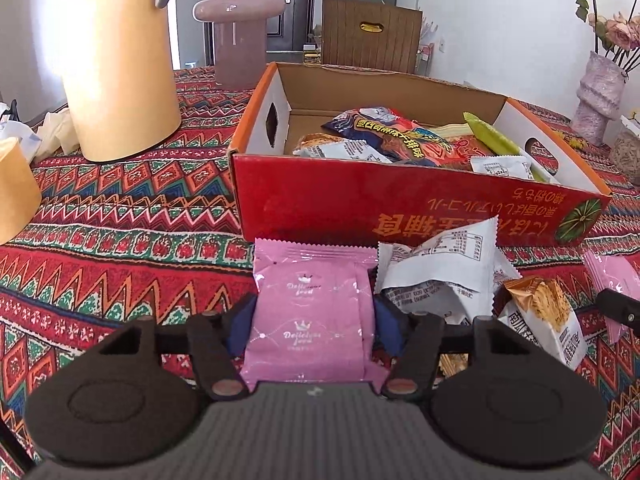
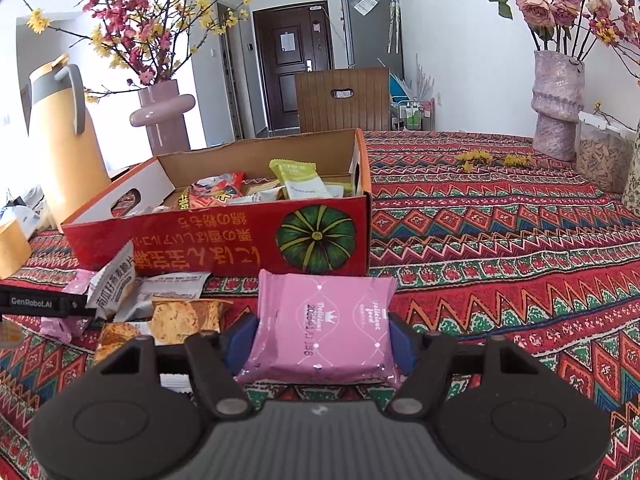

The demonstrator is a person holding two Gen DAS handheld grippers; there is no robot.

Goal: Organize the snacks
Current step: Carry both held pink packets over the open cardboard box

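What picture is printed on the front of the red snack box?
A dark green pumpkin with yellow-green stripes on the red cardboard box, clearest in the right wrist view.

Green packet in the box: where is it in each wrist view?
Left wrist: green packet lies at the far right of the box, in the upper right of the picture.
Right wrist: green packet sits near the right end of the box, a little above and left of picture centre.
Shared landmark: pumpkin print at the right end of the box's red front.
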